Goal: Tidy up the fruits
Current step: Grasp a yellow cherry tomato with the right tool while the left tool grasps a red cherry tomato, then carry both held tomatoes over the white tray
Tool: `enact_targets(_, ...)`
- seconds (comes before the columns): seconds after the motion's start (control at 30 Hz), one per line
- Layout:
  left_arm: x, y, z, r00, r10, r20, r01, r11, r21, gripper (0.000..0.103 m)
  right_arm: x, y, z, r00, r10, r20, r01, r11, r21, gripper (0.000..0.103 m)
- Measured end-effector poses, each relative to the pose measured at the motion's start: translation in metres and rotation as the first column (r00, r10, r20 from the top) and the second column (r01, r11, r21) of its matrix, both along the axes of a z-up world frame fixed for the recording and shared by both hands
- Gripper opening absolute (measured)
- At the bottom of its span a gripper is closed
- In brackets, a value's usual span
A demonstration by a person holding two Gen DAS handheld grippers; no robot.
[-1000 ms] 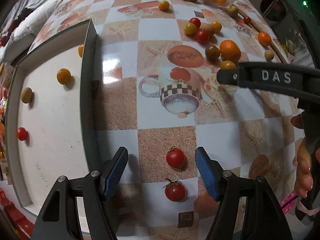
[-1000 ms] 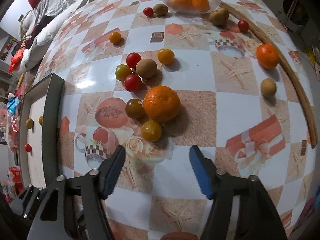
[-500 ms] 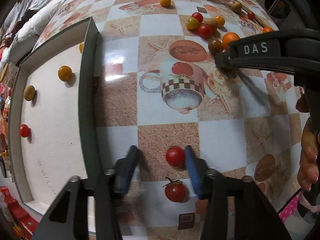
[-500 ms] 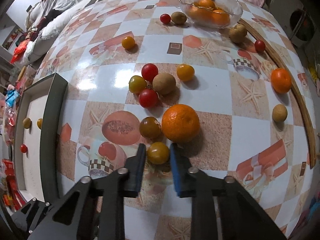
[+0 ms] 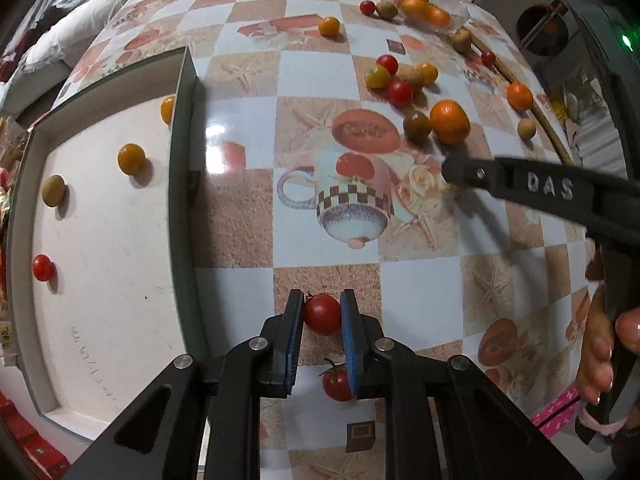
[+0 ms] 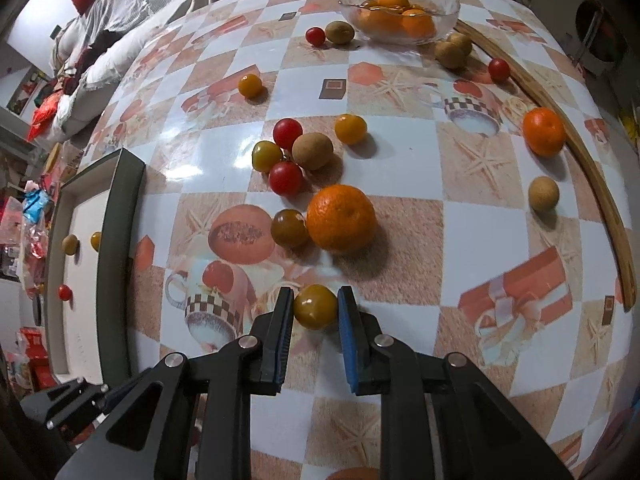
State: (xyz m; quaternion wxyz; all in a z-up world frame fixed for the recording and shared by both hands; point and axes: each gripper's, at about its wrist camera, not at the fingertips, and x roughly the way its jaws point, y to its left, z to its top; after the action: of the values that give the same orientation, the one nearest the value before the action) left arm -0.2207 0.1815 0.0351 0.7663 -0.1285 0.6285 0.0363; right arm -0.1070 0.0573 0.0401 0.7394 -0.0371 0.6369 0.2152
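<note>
the left gripper reached low over the checkered tablecloth, just right of the white tray, its blue pads pressed against both sides of a red cherry tomato. a second red tomato lay on the cloth beneath it. the right gripper pointed across the table toward the glass bowl, narrowed onto a yellow cherry tomato seated between its fingertips, just short of the large orange and a dark tomato.
</note>
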Motion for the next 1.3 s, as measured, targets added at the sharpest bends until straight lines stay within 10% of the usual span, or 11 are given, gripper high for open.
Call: enact_targets(1.3,-0.034,0.100,0.036,0.976,0.194,0.100,-0.199,0.979,0.035,0.020,-0.025,0.105,0.034,0.976,0.213,0.032,-0.215,0.975,0.051,0.024)
